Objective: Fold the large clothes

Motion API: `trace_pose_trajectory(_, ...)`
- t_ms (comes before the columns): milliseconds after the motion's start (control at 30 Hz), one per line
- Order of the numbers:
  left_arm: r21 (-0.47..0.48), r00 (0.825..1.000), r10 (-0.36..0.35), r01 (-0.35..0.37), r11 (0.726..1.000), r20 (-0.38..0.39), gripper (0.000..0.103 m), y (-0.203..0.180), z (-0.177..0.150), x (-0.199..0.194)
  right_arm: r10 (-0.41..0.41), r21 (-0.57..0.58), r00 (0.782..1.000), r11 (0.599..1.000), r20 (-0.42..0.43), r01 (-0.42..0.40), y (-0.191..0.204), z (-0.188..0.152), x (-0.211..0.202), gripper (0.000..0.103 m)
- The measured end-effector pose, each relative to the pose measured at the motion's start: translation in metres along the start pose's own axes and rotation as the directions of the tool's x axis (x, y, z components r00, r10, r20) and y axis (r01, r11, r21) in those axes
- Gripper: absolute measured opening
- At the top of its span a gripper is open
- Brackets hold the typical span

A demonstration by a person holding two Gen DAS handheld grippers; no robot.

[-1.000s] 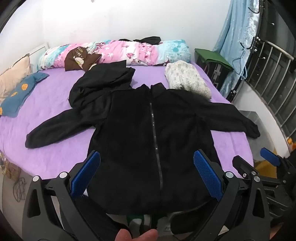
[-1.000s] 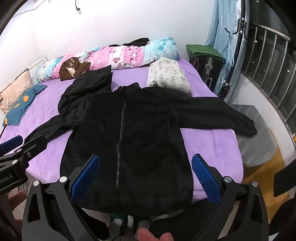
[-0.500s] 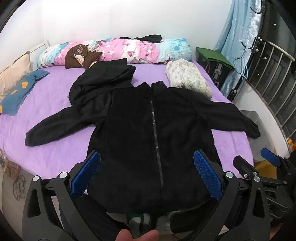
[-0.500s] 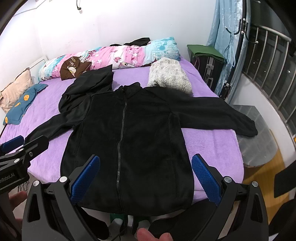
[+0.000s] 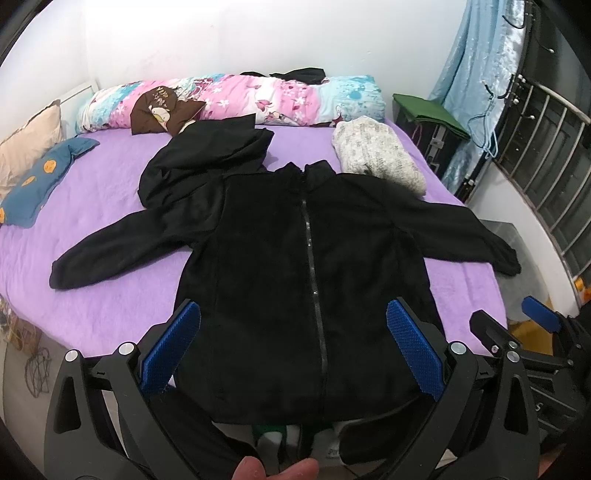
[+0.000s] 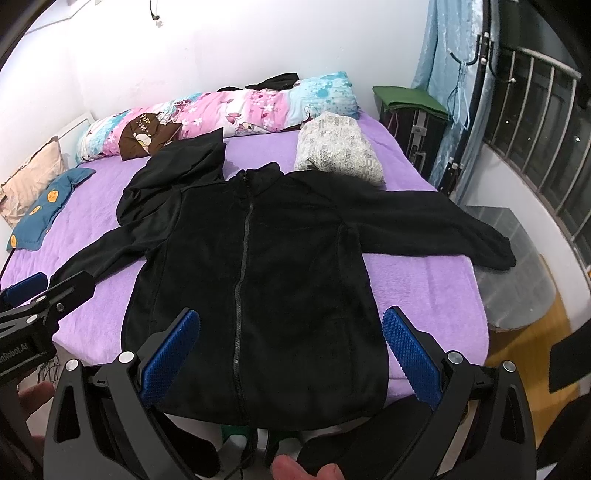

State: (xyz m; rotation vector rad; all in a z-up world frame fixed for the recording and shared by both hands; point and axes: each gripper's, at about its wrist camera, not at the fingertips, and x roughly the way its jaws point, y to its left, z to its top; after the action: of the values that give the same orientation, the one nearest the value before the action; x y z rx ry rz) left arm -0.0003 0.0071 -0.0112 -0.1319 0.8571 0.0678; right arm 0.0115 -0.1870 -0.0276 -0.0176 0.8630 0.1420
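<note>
I see one black jacket [image 5: 306, 266] spread flat on the purple bed [image 5: 110, 206], both sleeves out; my left gripper [image 5: 293, 350] and right gripper [image 6: 290, 350] gape wide above its hem, holding nothing. Only the right view shows the wall cable [image 6: 157, 14].

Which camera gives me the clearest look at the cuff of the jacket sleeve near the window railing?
The right wrist view: the cuff lies well inside the frame, its end overhanging the purple bed edge. The left wrist view also shows it, but farther toward the frame's side, slightly more distorted.
</note>
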Motion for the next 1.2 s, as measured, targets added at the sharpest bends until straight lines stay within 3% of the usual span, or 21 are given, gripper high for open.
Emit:
trace_pose_trajectory(100,-0.038,1.000,-0.020,0.020,0.999,-0.011,0.097,0.009,0.001,0.003,0.005,-0.003,1.000,1.000,-0.005,-0.005,-0.001,0.003,0.003,0.097)
trace_pose_trajectory(167,-0.123,0.994,-0.104,0.102,0.987,-0.015,0.097,0.027,0.001,0.006,0.008,-0.009,1.000,1.000,-0.009,-0.008,-0.003,0.000,0.010,0.097)
trace_pose_trajectory(267,-0.202,0.985,-0.169,0.169,0.965,0.016,0.097,0.049,0.002,0.007,0.016,-0.031,1.000,0.999,-0.012,-0.016,0.006,-0.001,0.013,0.097)
trace_pose_trajectory(400,-0.314,0.989,-0.143,0.144,0.938,0.026,0.097,0.089,0.001,0.012,0.037,-0.058,0.999,0.998,-0.027,-0.038,0.018,-0.001,0.020,0.097)
trace_pose_trajectory(567,-0.362,0.996,-0.084,0.082,0.929,0.008,0.097,0.130,0.000,0.021,0.022,-0.042,1.000,0.999,-0.001,-0.022,0.009,0.006,0.028,0.097)
trace_pose_trajectory(767,-0.420,1.000,-0.016,0.005,0.908,-0.022,0.097,0.175,-0.014,0.034,-0.079,0.116,0.997,0.990,0.010,0.078,-0.068,0.017,0.043,0.097)
trace_pose_trajectory(900,-0.453,0.998,-0.027,0.000,0.891,-0.052,0.097,0.186,-0.023,0.045,-0.141,0.196,0.990,0.971,0.008,0.137,-0.124,0.021,0.053,0.097)
trace_pose_trajectory(1067,-0.427,0.997,-0.023,-0.014,0.904,-0.080,0.097,0.173,-0.024,0.056,-0.232,0.300,0.973,0.928,0.001,0.221,-0.194,0.023,0.058,0.097)
trace_pose_trajectory(1200,-0.377,0.993,-0.047,0.002,0.926,-0.109,0.097,0.144,-0.021,0.071,-0.255,0.399,0.967,0.887,0.000,0.234,-0.250,0.023,0.065,0.097)
